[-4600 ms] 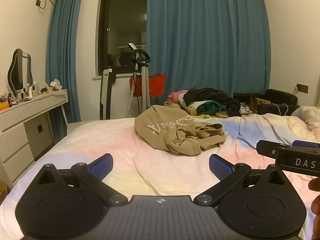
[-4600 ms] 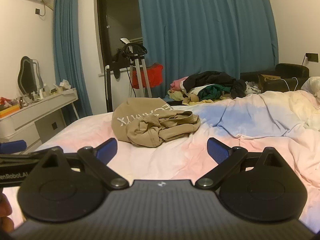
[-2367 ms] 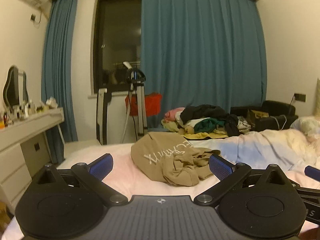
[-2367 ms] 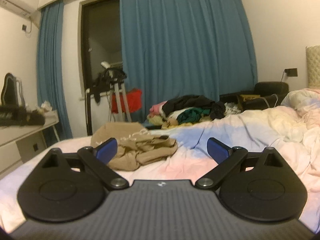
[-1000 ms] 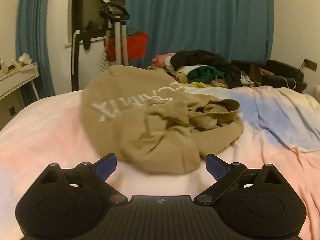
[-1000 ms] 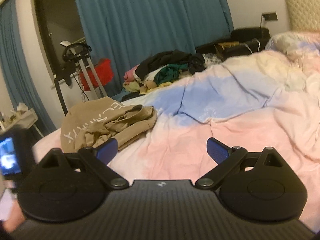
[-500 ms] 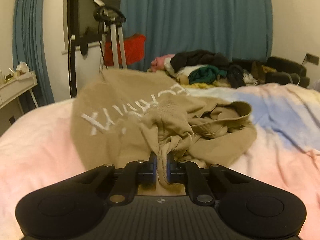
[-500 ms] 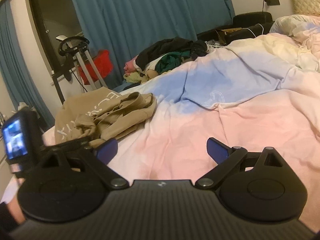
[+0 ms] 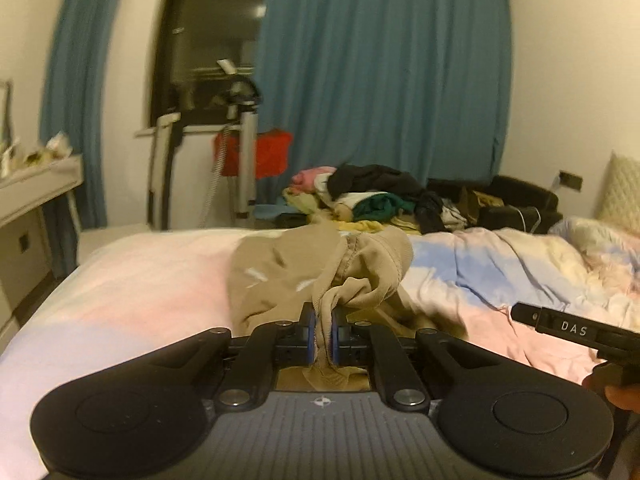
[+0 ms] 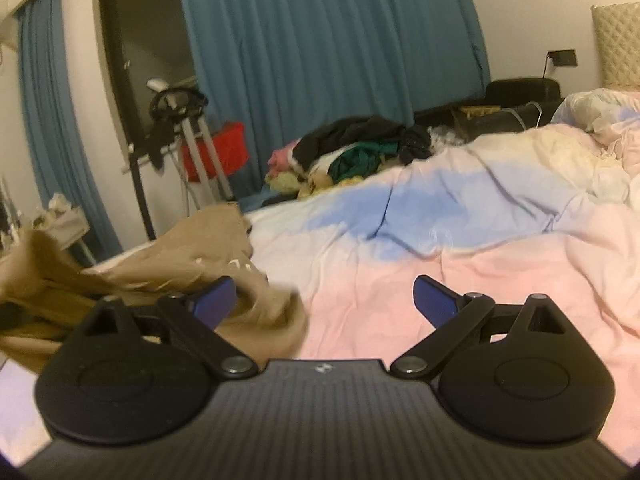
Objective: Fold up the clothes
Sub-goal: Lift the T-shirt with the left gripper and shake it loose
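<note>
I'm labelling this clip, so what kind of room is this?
Most likely a home bedroom: a bed with a pastel duvet, blue curtains over a dark window, and a pile of clothes beyond the bed.

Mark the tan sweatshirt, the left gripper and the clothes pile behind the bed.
tan sweatshirt (image 9: 276, 280): left wrist view, on its body near the white lettering.
left gripper (image 9: 320, 330): left wrist view, midway between the shut fingers, on the pinched cloth.
clothes pile (image 9: 372, 194): left wrist view, on the dark garments.

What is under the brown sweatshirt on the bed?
The pink bedsheet shows around the brown sweatshirt, pinched by the left gripper. Anything beneath its bunched folds is hidden.
</note>
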`<state>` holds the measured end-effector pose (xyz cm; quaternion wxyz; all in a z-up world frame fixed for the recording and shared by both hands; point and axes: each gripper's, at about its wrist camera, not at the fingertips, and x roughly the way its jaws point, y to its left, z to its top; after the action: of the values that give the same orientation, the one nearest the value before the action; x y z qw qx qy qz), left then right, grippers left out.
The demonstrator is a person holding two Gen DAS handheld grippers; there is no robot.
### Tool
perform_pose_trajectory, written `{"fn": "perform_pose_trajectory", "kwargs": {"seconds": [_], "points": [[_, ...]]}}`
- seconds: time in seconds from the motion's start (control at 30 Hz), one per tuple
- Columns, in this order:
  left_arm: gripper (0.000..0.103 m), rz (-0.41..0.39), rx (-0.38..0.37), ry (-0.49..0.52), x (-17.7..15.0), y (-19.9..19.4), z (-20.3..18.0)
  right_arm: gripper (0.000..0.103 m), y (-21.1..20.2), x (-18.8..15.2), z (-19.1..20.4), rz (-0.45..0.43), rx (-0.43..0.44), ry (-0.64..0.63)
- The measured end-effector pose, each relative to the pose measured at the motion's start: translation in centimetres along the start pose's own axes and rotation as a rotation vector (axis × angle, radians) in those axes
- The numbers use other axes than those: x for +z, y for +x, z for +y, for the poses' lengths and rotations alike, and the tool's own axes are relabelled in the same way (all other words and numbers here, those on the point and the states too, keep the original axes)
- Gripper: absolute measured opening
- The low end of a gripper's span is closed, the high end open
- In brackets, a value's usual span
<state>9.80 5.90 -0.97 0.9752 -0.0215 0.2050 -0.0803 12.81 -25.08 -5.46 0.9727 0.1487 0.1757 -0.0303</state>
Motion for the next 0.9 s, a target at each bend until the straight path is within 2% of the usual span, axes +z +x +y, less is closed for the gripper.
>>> {"fn": "perform_pose_trajectory", "kwargs": {"seconds": [0.07,0.13,0.27,0.47,0.57,0.67,0.73,0.9], "points": [[0.008,0.036,0.014,-0.059,-0.7,-1.3,2.0,0.097,-0.3,-0.6,0.6,0.040,0.032,-0.001],[0.008,0.113,0.035,-0.129,-1.6,-0.8,3.7,0.097,-0.6,-1.2,1.3,0.082,0.069,-0.005],[0.009,0.167,0.080,-0.180,-2.4,0.1,5.0,0.097,0.0,-3.2,3.9,0.157,0.129,-0.111],[0.010,0.244,0.147,-0.254,-3.5,1.5,6.8,0.097,2.8,-6.1,6.5,0.210,0.114,-0.265],[0.013,0.271,0.174,-0.271,-4.0,1.8,7.2,0.097,4.2,-6.2,6.1,0.209,0.113,-0.256],[0.022,0.269,0.184,-0.244,-4.4,1.3,6.4,0.097,4.7,-5.9,5.3,0.193,0.121,-0.180],[0.036,0.268,0.192,-0.225,-4.6,1.0,5.9,0.098,4.8,-5.5,4.6,0.179,0.111,-0.118],[0.059,0.211,0.174,-0.142,-4.7,-1.0,3.7,0.098,5.2,-4.5,3.6,0.160,0.098,-0.019]]}}
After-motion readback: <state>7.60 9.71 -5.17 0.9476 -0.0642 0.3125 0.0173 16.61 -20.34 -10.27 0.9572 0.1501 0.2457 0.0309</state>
